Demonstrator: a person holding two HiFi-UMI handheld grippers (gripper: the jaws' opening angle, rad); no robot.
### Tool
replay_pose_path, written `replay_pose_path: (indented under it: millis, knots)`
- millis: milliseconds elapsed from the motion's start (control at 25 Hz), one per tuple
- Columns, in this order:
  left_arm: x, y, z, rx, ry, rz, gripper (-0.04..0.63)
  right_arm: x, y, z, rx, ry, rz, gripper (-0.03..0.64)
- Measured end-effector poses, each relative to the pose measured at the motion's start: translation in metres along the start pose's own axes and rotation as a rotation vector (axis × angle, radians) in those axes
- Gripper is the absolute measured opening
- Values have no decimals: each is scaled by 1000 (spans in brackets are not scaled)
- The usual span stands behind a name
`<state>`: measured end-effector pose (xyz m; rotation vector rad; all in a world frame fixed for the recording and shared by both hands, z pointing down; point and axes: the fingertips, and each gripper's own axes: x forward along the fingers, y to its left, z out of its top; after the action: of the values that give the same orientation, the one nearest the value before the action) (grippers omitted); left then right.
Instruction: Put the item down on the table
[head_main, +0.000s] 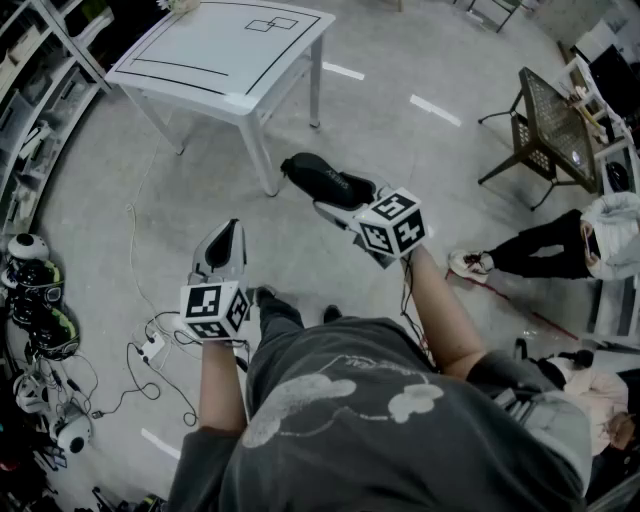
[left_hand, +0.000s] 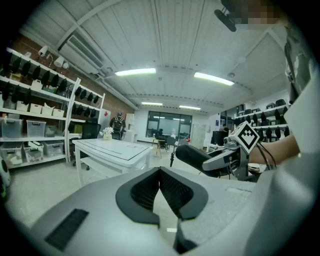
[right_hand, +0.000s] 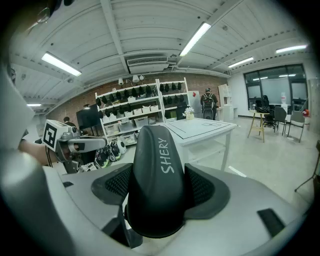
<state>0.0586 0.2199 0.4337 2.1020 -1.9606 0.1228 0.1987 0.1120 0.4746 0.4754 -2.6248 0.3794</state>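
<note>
A black oblong case (head_main: 322, 177) with white lettering is held in the air over the floor, my right gripper (head_main: 338, 200) shut on it. In the right gripper view the case (right_hand: 157, 165) fills the gap, and both pads (right_hand: 204, 187) press on its sides. The white table (head_main: 230, 50) with black lines on its top stands ahead, beyond the case. My left gripper (head_main: 224, 238) hangs lower at the left, shut, with nothing in it; its pads (left_hand: 145, 189) meet at the tips. In the left gripper view the case (left_hand: 192, 156) shows at the right.
Shelves with helmets (head_main: 30, 290) line the left wall. Cables and a plug strip (head_main: 150, 350) lie on the floor by my left side. A black mesh side table (head_main: 555, 125) stands at the right, with a seated person (head_main: 560, 245) near it.
</note>
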Motion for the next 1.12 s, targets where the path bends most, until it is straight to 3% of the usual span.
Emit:
replay_pose_path:
  millis: [240, 480, 720, 1120]
  knots:
    - [0, -2, 0, 6, 1, -12, 3, 1, 1, 1, 0, -2, -4, 320]
    - [12, 26, 2, 6, 9, -32, 2, 26, -1, 9, 1, 3, -23, 321]
    - [25, 87, 21, 9, -15, -39, 3, 68, 2, 53, 50, -91, -16, 322]
    - [33, 197, 39, -9, -28, -64, 3, 146, 2, 104, 50, -88, -139, 322]
